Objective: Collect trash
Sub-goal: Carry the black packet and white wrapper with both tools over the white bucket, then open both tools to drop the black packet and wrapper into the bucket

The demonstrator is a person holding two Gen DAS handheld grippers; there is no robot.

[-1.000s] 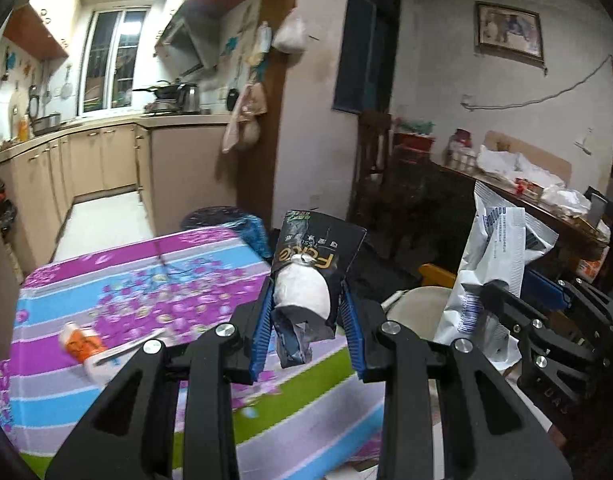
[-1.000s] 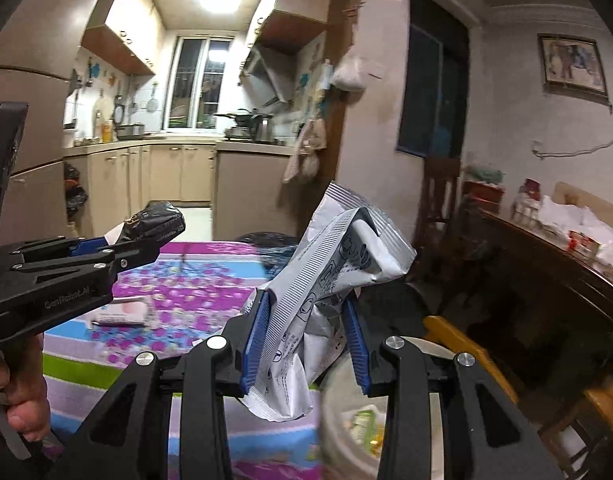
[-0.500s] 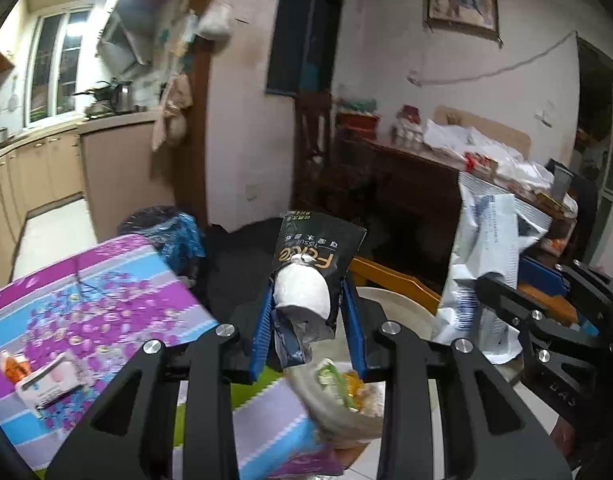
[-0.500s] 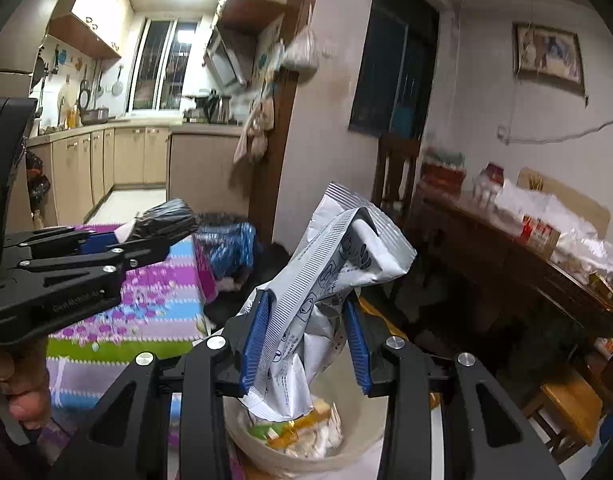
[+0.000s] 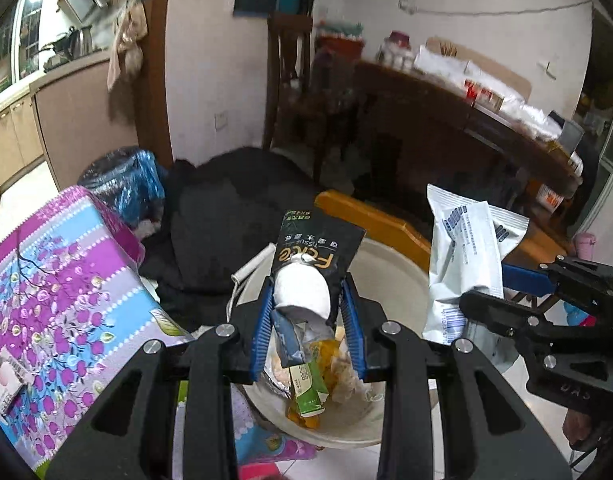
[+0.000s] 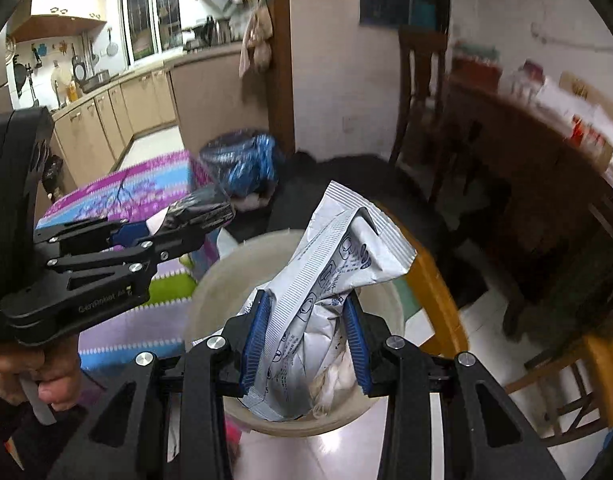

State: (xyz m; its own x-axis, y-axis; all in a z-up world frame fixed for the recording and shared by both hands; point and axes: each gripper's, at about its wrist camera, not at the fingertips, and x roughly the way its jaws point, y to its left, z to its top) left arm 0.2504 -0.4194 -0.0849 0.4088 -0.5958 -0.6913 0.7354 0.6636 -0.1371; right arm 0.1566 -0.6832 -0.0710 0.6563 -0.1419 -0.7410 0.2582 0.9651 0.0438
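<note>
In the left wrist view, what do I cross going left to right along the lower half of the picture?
Flowered tablecloth → black tissue pack clamped in the left gripper, over the bin → white wrapper → right gripper holding it at the right edge.

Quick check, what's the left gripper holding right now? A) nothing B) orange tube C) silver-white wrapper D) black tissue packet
D: the left gripper is shut on the black tissue packet above the trash bin; the silver-white wrapper is in the right gripper.
</note>
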